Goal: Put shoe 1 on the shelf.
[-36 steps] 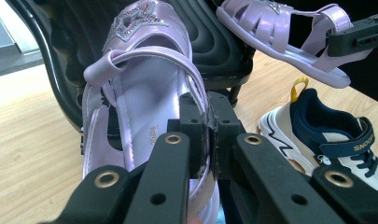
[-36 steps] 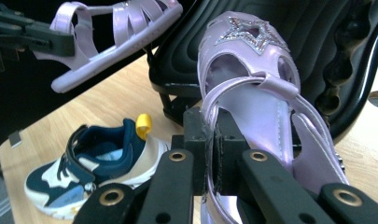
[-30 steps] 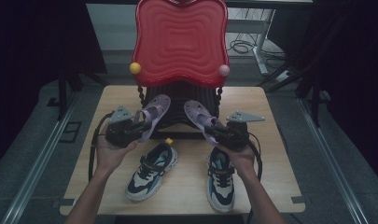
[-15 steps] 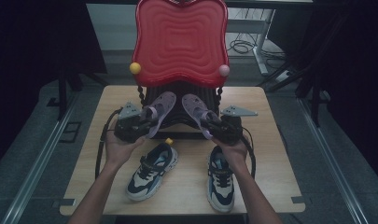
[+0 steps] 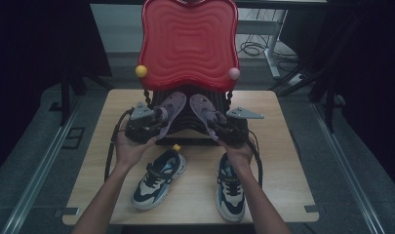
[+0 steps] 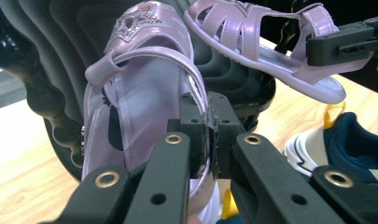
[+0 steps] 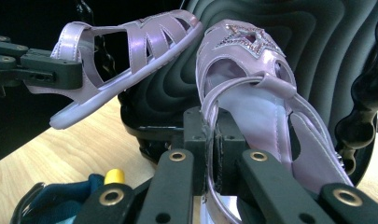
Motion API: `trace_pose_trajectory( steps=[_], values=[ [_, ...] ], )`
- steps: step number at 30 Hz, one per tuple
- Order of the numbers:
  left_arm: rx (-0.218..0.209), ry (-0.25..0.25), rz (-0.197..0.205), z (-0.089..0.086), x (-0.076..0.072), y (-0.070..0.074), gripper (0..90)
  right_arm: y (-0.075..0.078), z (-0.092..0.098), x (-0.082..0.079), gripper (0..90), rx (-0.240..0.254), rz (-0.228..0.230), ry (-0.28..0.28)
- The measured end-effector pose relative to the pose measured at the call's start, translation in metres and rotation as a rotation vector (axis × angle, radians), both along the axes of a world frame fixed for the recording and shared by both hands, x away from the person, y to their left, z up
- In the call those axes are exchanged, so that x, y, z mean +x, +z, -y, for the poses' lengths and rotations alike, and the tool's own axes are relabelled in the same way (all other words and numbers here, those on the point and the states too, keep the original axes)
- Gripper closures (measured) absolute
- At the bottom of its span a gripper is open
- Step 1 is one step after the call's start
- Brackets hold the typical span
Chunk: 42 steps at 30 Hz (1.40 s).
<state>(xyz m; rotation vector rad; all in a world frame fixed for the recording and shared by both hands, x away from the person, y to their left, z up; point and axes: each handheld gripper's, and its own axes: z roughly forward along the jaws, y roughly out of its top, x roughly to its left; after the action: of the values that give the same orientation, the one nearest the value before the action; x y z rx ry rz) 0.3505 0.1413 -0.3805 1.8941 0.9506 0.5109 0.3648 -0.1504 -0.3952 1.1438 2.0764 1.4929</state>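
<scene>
both sandals moved toward black shelf [image 5: 195, 127]. left gripper [image 5: 153, 123] clamped left sandal [image 6: 144, 107], right gripper [image 5: 223, 127] clamped right sandal [image 7: 256, 102]; advise lowering level, toes forward.

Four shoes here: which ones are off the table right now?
The two purple sandals: the left gripper holds one, the right gripper the other, both raised before the chair. The two sneakers lie on the table.
</scene>
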Motion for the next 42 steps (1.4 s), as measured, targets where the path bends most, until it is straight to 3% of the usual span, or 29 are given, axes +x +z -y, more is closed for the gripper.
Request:
trace_pose_trajectory(
  steps=[17, 29, 36, 42],
  values=[
    [0.010, 0.025, 0.027, 0.003, 0.013, -0.005, 86.7, -0.005, -0.007, 0.010, 86.5, 0.020, 0.024, -0.044],
    [0.017, 0.044, 0.053, 0.009, 0.026, -0.013, 86.7, -0.006, -0.021, 0.021, 86.5, 0.006, 0.061, -0.080],
    [0.016, 0.059, 0.082, 0.012, 0.033, -0.012, 86.7, -0.004, -0.031, 0.025, 86.5, -0.022, 0.105, -0.108],
    [0.042, 0.073, 0.110, 0.015, 0.037, -0.012, 86.7, -0.009, -0.037, 0.031, 86.5, -0.046, 0.123, -0.137]
  ],
)
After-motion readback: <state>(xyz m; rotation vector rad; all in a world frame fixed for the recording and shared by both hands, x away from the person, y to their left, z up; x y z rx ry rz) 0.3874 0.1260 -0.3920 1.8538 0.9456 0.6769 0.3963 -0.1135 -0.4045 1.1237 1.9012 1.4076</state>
